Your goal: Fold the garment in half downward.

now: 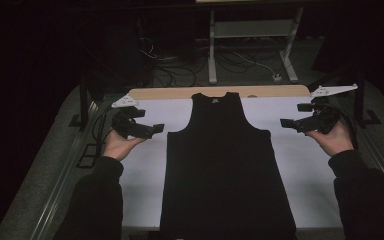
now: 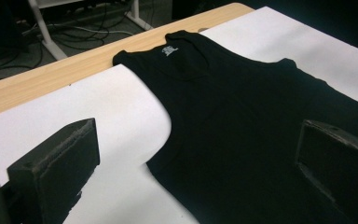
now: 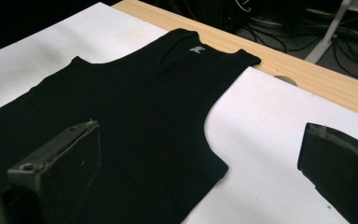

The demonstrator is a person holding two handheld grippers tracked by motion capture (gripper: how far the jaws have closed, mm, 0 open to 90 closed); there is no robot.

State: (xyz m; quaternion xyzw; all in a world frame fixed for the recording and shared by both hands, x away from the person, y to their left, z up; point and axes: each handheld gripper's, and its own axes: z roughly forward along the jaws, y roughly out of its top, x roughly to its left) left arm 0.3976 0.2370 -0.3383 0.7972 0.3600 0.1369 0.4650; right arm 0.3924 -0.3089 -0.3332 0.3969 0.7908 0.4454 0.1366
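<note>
A black sleeveless top lies flat and spread out on the white sheet, neck toward the far edge, hem at the near edge. Its white neck label shows in the left gripper view, and the same label in the right gripper view. My left gripper hovers open over the white sheet, just left of the top's left armhole. My right gripper hovers open to the right of the right armhole. Both sets of jaws stand wide apart with nothing between them.
A bare wooden strip of the table runs along the far edge beyond the sheet. Behind it on the floor are a white frame and tangled cables. Metal rails flank the table's sides.
</note>
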